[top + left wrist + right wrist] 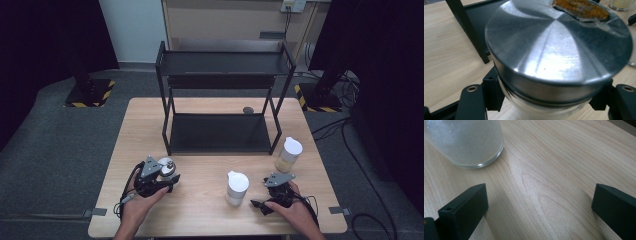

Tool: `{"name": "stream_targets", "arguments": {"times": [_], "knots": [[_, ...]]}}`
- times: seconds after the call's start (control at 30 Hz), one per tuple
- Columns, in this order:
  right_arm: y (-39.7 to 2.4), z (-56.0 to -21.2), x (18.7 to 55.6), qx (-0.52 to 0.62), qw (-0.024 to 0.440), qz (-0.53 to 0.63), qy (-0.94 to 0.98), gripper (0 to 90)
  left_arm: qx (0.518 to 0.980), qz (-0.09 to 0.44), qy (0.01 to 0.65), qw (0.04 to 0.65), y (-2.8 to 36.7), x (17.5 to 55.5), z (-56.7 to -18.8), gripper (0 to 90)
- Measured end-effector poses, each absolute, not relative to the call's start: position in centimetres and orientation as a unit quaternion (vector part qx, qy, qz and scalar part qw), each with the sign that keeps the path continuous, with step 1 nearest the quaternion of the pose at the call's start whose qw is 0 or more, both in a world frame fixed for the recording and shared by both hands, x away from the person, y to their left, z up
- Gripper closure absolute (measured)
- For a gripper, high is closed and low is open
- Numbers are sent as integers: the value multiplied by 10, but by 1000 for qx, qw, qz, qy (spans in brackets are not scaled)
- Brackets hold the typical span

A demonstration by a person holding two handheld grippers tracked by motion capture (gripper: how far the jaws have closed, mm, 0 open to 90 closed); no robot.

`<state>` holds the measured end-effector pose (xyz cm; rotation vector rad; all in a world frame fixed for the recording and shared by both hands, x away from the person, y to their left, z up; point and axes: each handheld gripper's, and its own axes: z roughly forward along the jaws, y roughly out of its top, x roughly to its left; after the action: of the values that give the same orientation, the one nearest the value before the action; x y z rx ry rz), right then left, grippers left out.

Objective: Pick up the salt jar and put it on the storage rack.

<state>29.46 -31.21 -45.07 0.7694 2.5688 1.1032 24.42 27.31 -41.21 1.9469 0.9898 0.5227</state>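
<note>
My left gripper [167, 176] at the table's front left is shut on a glass jar [166, 164] with a brushed metal lid [554, 50]. In the left gripper view the black jaws clamp the jar's body just under the lid, which carries an orange powder smear [581, 8] near its far edge. My right gripper [259, 200] rests at the front right, open, with its jaws [541, 200] wide apart over bare wood. A glass jar of white grains [466, 142] with a white lid [237, 186] stands just beyond its left jaw, untouched.
A black two-tier rack [220, 100] stands at the middle back of the wooden table [200, 205]. A white-lidded jar of pale yellow contents [289, 155] is right of the rack's front leg. A small dark round object [248, 110] lies behind the rack.
</note>
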Motion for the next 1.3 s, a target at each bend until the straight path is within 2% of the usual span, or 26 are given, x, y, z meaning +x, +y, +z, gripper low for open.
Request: {"name": "stream_targets", "arguments": {"times": [0.87, 1.3], "knots": [[-312, -451, 294, 264, 121, 378, 879, 11, 769, 222, 435, 412, 221, 279, -422, 300], [-312, -451, 294, 264, 121, 377, 879, 11, 766, 243, 436, 406, 202, 293, -415, 300]]}}
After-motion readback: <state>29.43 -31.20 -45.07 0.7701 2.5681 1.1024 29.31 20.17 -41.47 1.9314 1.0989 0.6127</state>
